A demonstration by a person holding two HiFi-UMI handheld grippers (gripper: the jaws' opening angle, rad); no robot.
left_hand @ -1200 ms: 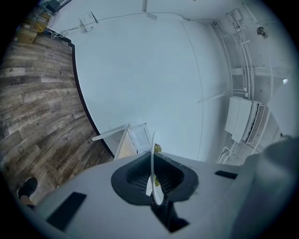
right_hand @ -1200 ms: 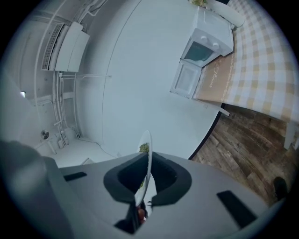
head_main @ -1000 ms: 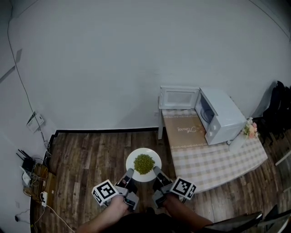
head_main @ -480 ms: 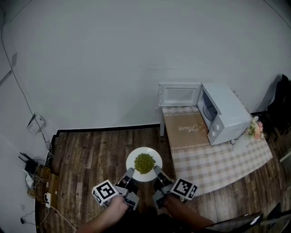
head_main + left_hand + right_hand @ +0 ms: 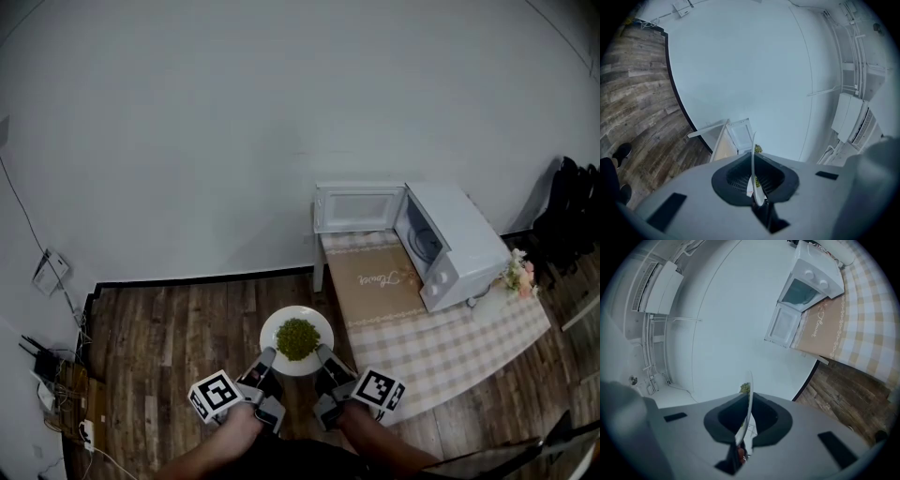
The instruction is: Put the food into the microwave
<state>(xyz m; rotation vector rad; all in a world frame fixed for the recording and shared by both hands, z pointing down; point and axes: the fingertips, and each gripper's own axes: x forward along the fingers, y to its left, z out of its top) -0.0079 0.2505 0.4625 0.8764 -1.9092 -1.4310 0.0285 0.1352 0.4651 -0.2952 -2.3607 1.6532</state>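
Observation:
A white plate (image 5: 277, 330) with a heap of green food (image 5: 297, 337) hangs level above the wooden floor, in front of the person. My left gripper (image 5: 268, 359) is shut on the plate's near left rim and my right gripper (image 5: 323, 356) is shut on its near right rim. Seen edge-on, the plate (image 5: 753, 159) stands between the left jaws, and the plate (image 5: 748, 408) likewise between the right jaws. The white microwave (image 5: 450, 242) stands on a table ahead to the right, its door (image 5: 359, 206) swung open to the left.
The table has a beige checked cloth (image 5: 441, 336) and a small bunch of flowers (image 5: 517, 275) by the microwave. A white wall (image 5: 234, 141) lies ahead. Cables and sockets (image 5: 52, 366) sit on the floor at the far left. Dark bags (image 5: 572, 206) hang at the right.
The plate and both grippers keep their hold and place in the view. The view has swung: the microwave and table have shifted slightly left and closer, the wall cables further left.

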